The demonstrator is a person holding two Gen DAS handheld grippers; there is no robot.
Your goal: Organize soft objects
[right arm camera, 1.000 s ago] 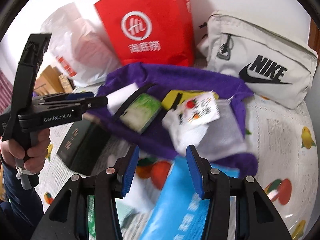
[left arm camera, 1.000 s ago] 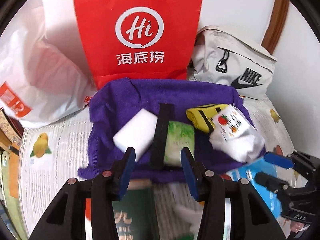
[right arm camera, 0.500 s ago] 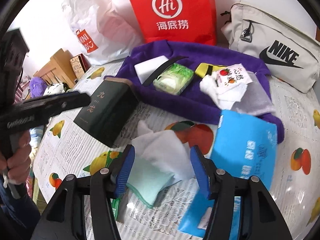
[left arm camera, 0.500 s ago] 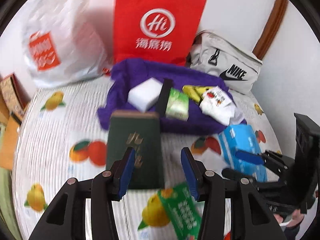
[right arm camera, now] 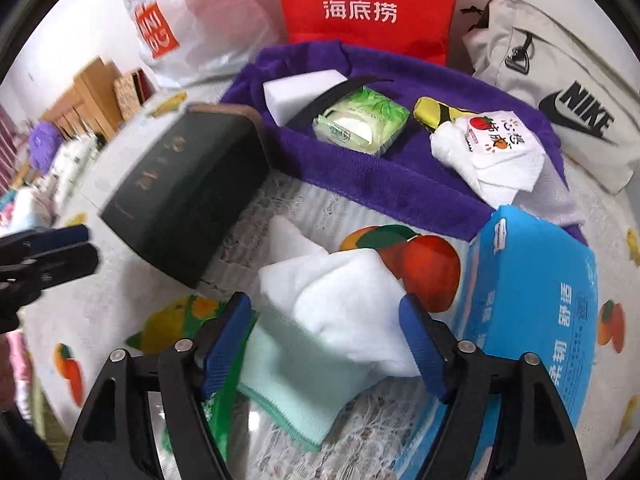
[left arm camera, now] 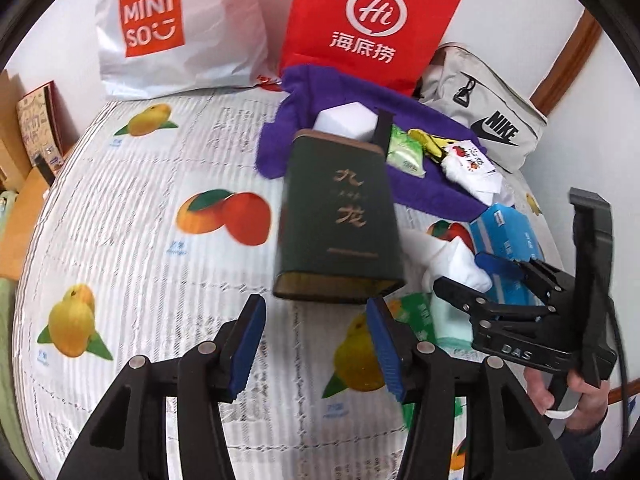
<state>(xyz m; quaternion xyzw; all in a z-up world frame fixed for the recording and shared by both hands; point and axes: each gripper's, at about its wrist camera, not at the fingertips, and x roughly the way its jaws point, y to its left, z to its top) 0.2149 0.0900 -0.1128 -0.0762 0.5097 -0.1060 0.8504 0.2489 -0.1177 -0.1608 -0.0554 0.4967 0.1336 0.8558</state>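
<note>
Both pulled back from the purple fleece towel (right arm camera: 384,184). Right hand-held gripper (right arm camera: 328,340) just opened wider, jaws straddling the crumpled white cloth (right arm camera: 344,304) without pinching; left hand-held gripper (left arm camera: 316,344) released, now behind the dark green box (left arm camera: 340,216).

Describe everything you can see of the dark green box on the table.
The dark green box is a flat oblong case with rounded corners, gold characters and a gold line on its top face, and brownish ends. It looks stiff, like card or tin, and seems closed. It lies flat on the fruit-print tablecloth, its far end against the purple towel near the white sponge. The white cloth lies beside it. Neither gripper touches it.
</note>
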